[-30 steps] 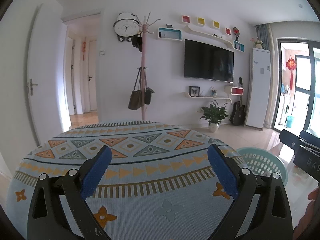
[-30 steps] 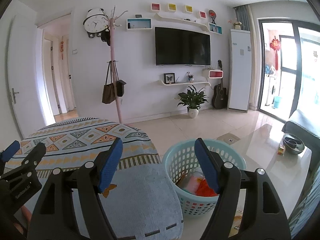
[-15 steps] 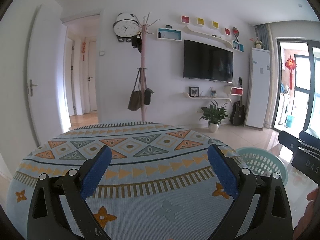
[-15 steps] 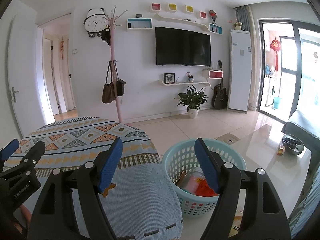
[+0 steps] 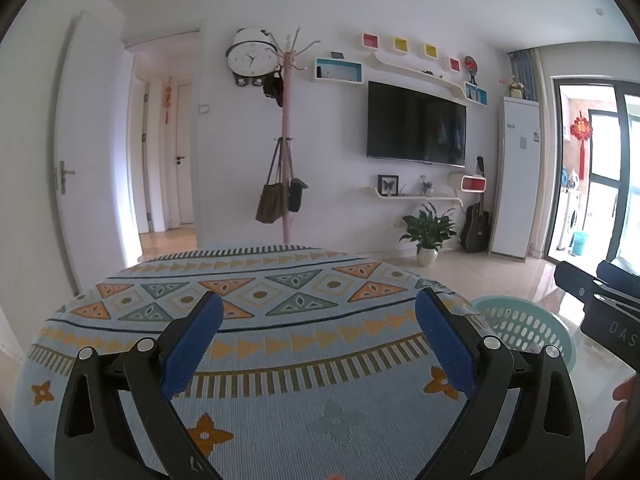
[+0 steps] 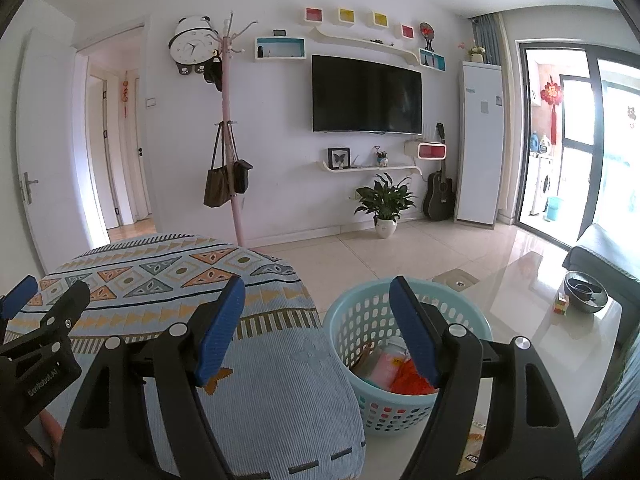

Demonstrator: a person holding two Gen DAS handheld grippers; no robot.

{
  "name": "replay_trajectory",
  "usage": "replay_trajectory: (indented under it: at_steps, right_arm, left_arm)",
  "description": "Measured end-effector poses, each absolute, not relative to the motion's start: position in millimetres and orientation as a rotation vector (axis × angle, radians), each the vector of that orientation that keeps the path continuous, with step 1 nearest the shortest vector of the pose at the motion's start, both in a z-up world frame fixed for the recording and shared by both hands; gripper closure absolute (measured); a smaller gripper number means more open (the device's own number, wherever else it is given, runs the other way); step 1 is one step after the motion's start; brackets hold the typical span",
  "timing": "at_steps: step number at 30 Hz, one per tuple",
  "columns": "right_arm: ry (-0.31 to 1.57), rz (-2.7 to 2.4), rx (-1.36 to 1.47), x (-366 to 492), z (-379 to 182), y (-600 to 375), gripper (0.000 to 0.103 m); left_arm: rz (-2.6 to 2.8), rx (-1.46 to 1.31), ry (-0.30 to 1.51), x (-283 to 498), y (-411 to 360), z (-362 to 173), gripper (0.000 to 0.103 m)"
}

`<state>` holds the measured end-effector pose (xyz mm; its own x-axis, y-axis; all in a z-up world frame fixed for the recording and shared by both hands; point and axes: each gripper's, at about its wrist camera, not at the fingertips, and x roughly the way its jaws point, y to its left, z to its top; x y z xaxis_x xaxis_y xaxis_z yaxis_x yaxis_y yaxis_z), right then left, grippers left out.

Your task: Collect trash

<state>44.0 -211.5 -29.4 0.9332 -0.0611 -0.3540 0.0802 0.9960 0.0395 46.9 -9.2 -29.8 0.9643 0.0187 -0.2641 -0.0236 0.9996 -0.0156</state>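
At the far left of the right wrist view the left gripper (image 6: 24, 300) edges in, and white lettering runs along its black body, too small and bent to read for certain. In its own camera the left gripper (image 5: 318, 344) has its blue pads (image 5: 192, 344) spread wide — nothing between them, only the patterned cloth (image 5: 280, 300) below. Further right in that view the right gripper (image 5: 592, 292) shows as a black body printed with the letters "DAS", cut off at the frame edge.

In the right wrist view the right gripper (image 6: 320, 332) is likewise spread wide and holds nothing; its left pad hangs over the cloth (image 6: 260, 380), its right pad over the basket (image 6: 360, 312). The pale blue basket stands on the floor just beside the cloth's edge — inside lie a pink bottle (image 6: 386, 368) with a label too small to read and an orange wrapper (image 6: 410, 380).
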Motion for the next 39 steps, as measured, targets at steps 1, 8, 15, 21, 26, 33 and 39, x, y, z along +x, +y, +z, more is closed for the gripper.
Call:
replay_trajectory:
  at_steps: [1,8,15,21,26,33,39]
  right_arm:
    - [0.360,-0.073,0.053,44.0,-29.4,-211.4,0.032]
    - [0.360,-0.074,0.056,44.7,-28.4,-212.0,0.032]
    - [0.356,-0.070,0.059,45.1,-26.1,-214.2,0.032]
    - [0.359,-0.069,0.060,45.8,-26.4,-214.8,0.032]
    - [0.361,-0.066,0.066,46.6,-27.6,-215.1,0.032]
    - [0.350,-0.093,0.045,45.5,-29.3,-215.3,0.032]
    - [0.360,-0.101,0.040,47.6,-33.2,-216.6,0.032]
  left_arm:
    - [0.019,-0.020,0.267,46.9,-8.9,-29.9,0.009]
    - [0.016,-0.018,0.254,44.8,-8.9,-27.8,0.009]
    - [0.016,-0.019,0.253,44.5,-8.4,-27.4,0.009]
    - [0.015,-0.018,0.255,45.8,-7.5,-27.1,0.009]
    - [0.020,-0.020,0.254,45.8,-7.2,-27.2,0.009]
    - [0.080,0.005,0.268,47.9,-10.3,-28.9,0.007]
    - [0.120,0.025,0.292,50.4,-13.3,-28.6,0.007]
